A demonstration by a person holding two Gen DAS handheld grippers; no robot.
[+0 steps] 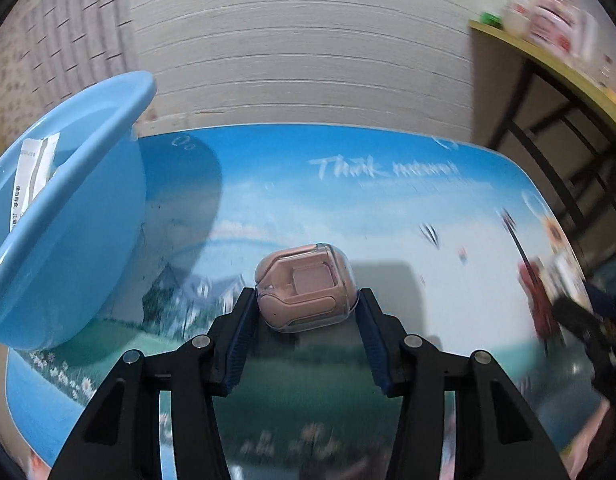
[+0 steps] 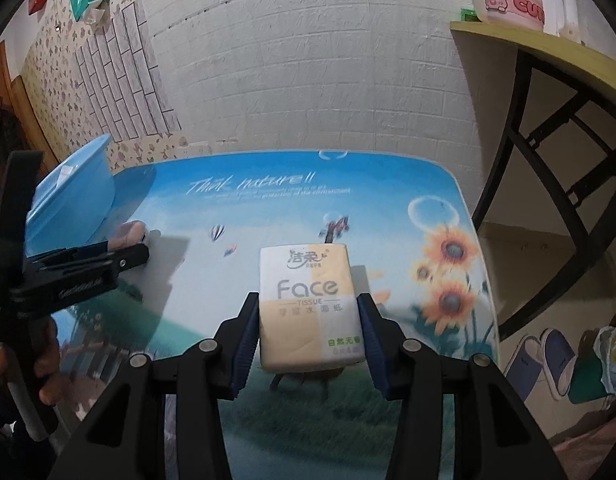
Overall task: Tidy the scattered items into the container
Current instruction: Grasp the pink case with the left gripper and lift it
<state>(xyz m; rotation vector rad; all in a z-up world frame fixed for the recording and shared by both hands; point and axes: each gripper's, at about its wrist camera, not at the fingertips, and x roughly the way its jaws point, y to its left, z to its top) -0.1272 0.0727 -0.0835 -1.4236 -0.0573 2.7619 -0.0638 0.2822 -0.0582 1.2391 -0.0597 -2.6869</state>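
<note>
Already our left gripper (image 1: pixel 305 300) clamped the pink earbud case (image 1: pixel 305 286) near the blue basin (image 1: pixel 67 240), our right gripper (image 2: pixel 305 308) squeezed the tissue pack (image 2: pixel 310 308) (both above the table (image 2: pixel 388 208)), and either smooth item could slip.

left gripper (image 1: pixel 305 308): black plastic linkage arms, silver round rivets, ribbed dark-blue finger pads (image 1: pixel 243 336) | right gripper (image 2: pixel 308 320): same black build, silver rivets, blue ribbed pads (image 2: pixel 370 340) | hand (image 2: pixel 47 364): bare skin, on left gripper's black handle

Left tool (image 1: pixel 305 302) grips pink earbud case (image 1: pixel 303 286) beside blue basin (image 1: pixel 67 248)
</note>
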